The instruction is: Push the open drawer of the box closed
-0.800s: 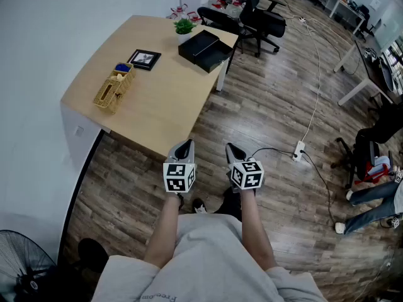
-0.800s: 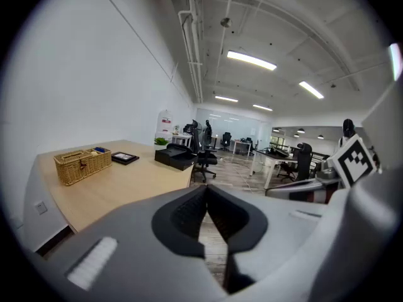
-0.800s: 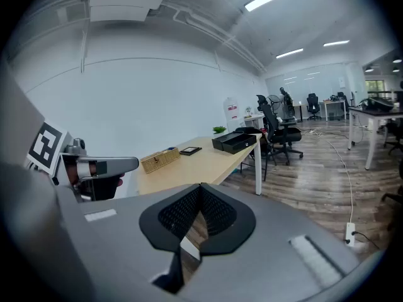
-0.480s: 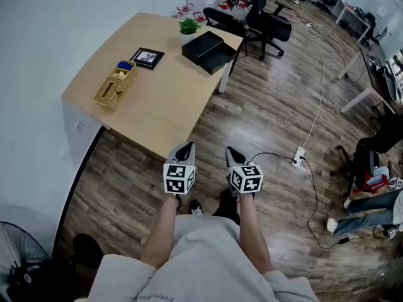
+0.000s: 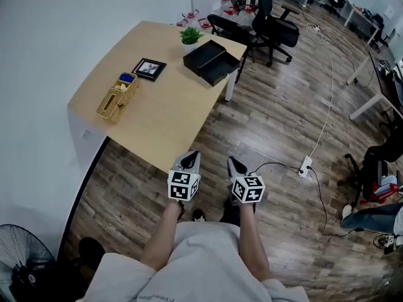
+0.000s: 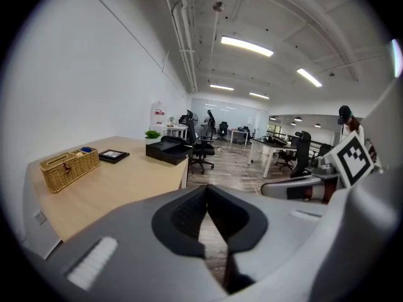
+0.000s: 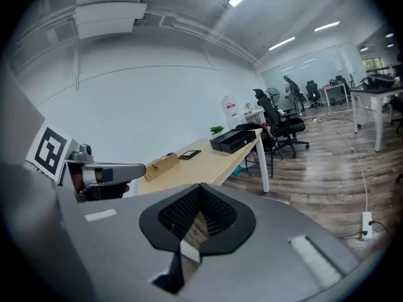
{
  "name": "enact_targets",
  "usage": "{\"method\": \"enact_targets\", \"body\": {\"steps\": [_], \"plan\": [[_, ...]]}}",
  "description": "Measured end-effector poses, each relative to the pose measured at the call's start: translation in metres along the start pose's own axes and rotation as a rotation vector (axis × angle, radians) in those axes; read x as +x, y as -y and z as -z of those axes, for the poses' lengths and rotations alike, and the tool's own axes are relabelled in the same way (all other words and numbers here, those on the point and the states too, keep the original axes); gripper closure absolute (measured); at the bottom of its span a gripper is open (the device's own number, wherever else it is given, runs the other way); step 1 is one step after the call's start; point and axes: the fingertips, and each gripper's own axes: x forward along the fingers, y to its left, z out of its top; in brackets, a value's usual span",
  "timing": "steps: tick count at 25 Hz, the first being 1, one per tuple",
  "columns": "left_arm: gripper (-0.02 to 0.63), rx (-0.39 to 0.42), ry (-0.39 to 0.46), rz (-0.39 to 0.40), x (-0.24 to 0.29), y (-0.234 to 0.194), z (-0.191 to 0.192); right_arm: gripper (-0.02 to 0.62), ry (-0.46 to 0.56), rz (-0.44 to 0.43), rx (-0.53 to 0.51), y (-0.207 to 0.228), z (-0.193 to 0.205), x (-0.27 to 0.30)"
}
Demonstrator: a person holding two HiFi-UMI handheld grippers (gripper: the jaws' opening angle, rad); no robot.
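two tongs, both held low over the plank floor point(image 5: 271, 131), just short of the near edge of the counter point(image 5: 165, 113). left tongs point(image 5: 189, 158) clenched tip to tip on nothing; right tongs point(image 5: 235, 163) likewise pinched together and empty. well apart from both, at the counter's far end: the box point(image 5: 211, 58), its drawer point(image 5: 221, 67) seemingly slid out toward the right-hand edge. nothing of the task done yet, by the look of it. left to do: close the distance, meet the drawer front, press it home. along the counter from left to right: a woven wicker basket point(image 5: 117, 95), coarse and oblong; a flat dark picture frame point(image 5: 150, 68); a small leafy green plant point(image 5: 190, 35); then the box, matte black, rectangular, hard-edged. pale smooth wood for the counter top, darker grained boards for the floor.
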Motion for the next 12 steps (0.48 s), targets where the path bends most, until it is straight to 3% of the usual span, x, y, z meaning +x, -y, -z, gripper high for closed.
{"method": "enact_targets", "body": {"steps": [4, 8, 12], "plan": [[0.552, -0.011, 0.002, -0.024, 0.028, -0.006, -0.017, 0.594, -0.013, -0.033, -0.002, 0.017, -0.017, 0.018], [0.552, -0.002, -0.001, -0.036, 0.064, -0.006, -0.036, 0.594, -0.076, -0.009, -0.118, 0.047, -0.031, 0.037], [0.552, 0.004, -0.002, -0.045, 0.1, -0.001, -0.055, 0.594, -0.089, -0.011, -0.114, 0.083, -0.049, 0.053]]}}
